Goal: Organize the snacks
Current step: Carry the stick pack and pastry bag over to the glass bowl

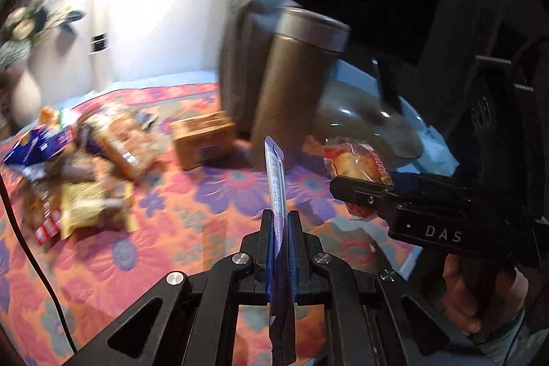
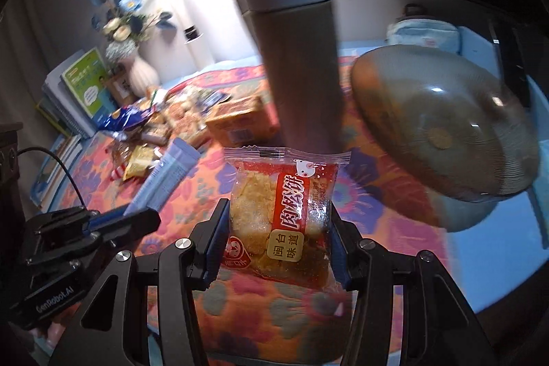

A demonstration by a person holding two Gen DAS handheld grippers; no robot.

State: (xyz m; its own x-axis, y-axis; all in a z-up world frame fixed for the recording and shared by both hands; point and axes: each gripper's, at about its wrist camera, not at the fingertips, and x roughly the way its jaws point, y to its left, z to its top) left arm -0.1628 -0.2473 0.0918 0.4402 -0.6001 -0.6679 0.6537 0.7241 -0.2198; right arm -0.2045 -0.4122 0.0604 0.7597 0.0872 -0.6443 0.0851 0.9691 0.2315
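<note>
My left gripper [image 1: 279,218] is shut on a thin blue snack packet [image 1: 275,180], held edge-on above the flowered cloth; the packet also shows in the right wrist view [image 2: 164,174]. My right gripper [image 2: 279,218] is shut on a red clear-wrapped pastry packet [image 2: 284,218], also seen at the right of the left wrist view [image 1: 357,167]. A heap of snack packets [image 1: 85,167] lies at the far left, with a cardboard snack box [image 1: 202,139] beside it. The two grippers are side by side, the left gripper [image 2: 137,215] to the left of the right gripper [image 1: 346,191].
A tall brown flask [image 2: 295,64] stands just ahead of both grippers. A brown glass plate [image 2: 446,126] lies at the right. A white vase with flowers [image 2: 137,67] and stacked books [image 2: 75,91] stand at the back left. A black cable [image 1: 31,246] crosses the left.
</note>
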